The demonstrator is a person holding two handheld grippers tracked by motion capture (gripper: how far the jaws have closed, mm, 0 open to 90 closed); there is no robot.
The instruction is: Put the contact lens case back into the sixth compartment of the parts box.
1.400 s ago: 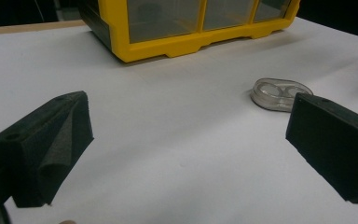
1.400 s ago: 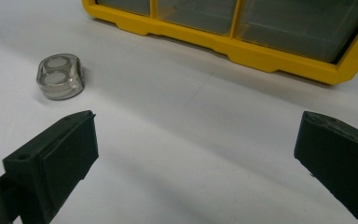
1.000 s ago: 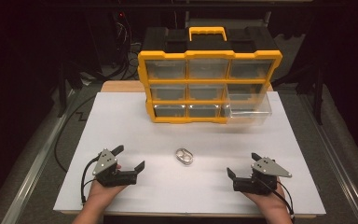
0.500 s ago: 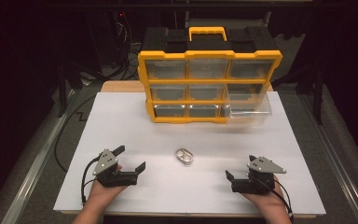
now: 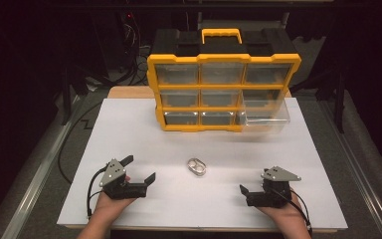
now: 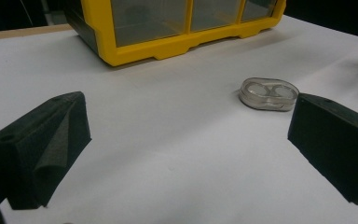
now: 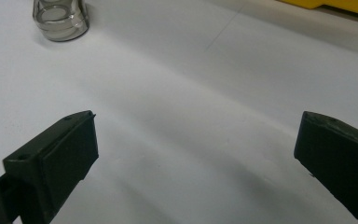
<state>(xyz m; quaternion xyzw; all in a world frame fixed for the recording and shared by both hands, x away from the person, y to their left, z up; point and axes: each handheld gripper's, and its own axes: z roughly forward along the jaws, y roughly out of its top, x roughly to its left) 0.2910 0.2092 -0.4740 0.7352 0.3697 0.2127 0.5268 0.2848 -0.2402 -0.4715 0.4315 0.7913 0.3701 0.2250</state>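
Clear plastic, small and oval, the little case (image 5: 197, 167) lies flat on the white counter (image 5: 129, 129) between the two tools, well apart from each and near the front edge. It appears to have two round wells; what they hold is too small to tell. The left tool (image 5: 140, 170) rests on the counter with its jaws spread wide and nothing between them, and the right tool (image 5: 242, 192) likewise stands wide open and empty. Behind, a yellow drawer organizer (image 5: 222, 89) stands upright with nine clear drawers, and the bottom-right drawer (image 5: 263, 118) is pulled out toward the person — it looks empty, and the shut drawers show nothing I can make out. The risk from here, as I judge it, is the case itself: low, smooth and slippery, it could skid away or flip if a jaw meets it off-centre, or squirt out under a hard pinch — and a careless reach could knock the projecting drawer.
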